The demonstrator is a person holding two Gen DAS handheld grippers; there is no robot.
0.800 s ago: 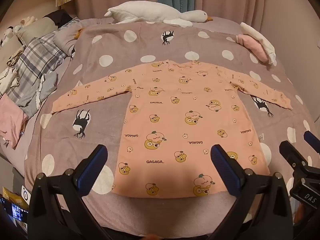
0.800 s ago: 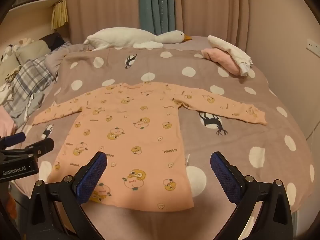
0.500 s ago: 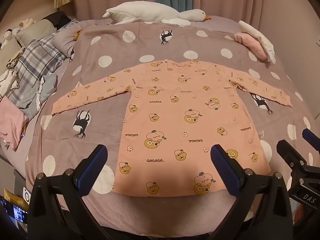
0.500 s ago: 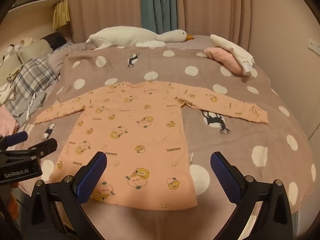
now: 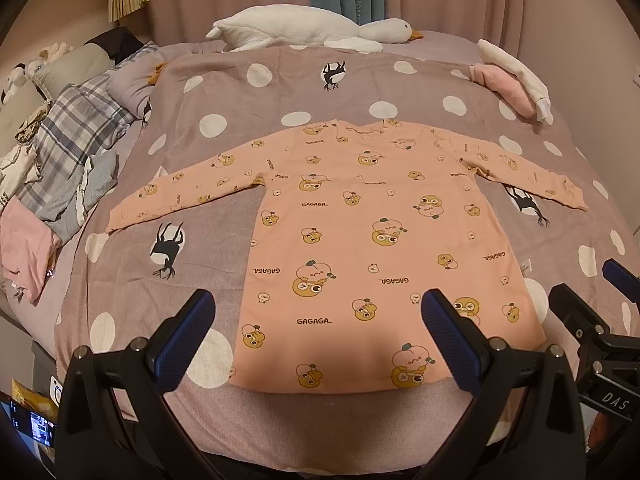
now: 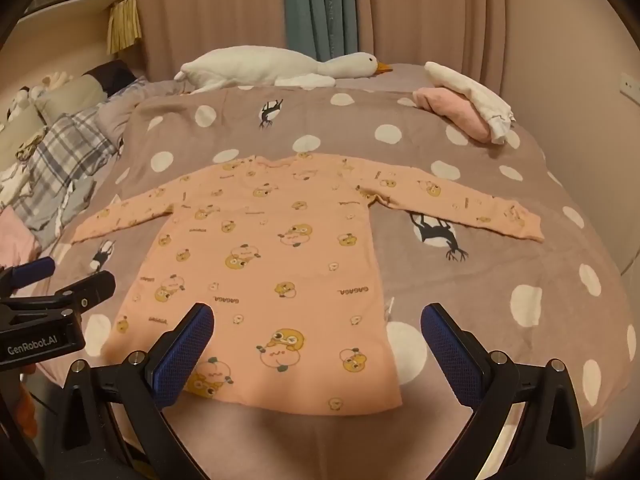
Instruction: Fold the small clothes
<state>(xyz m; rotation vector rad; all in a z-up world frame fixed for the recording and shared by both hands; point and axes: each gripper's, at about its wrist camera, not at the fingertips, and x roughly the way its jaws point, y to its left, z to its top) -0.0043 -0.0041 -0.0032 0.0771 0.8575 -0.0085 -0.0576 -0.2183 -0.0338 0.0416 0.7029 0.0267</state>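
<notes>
Here the peach cartoon-print shirt (image 5: 372, 240) lies flat, sleeves outspread; both tools gape wide, empty.

Peach long-sleeved shirt (image 5: 384, 240) printed with yellow cartoon critters! Mauve bedspread (image 5: 280, 92) carries white dots and black deer. White goose plush (image 5: 304, 32) far back.

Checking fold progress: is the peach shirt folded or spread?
Spread: peach shirt lies flat on the polka-dot blanket, both sleeves outstretched, no fold.

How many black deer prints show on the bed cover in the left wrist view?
3: one near the goose toy, one under the shirt's left sleeve, one partly under its right sleeve. The shirt may hide more.
</notes>
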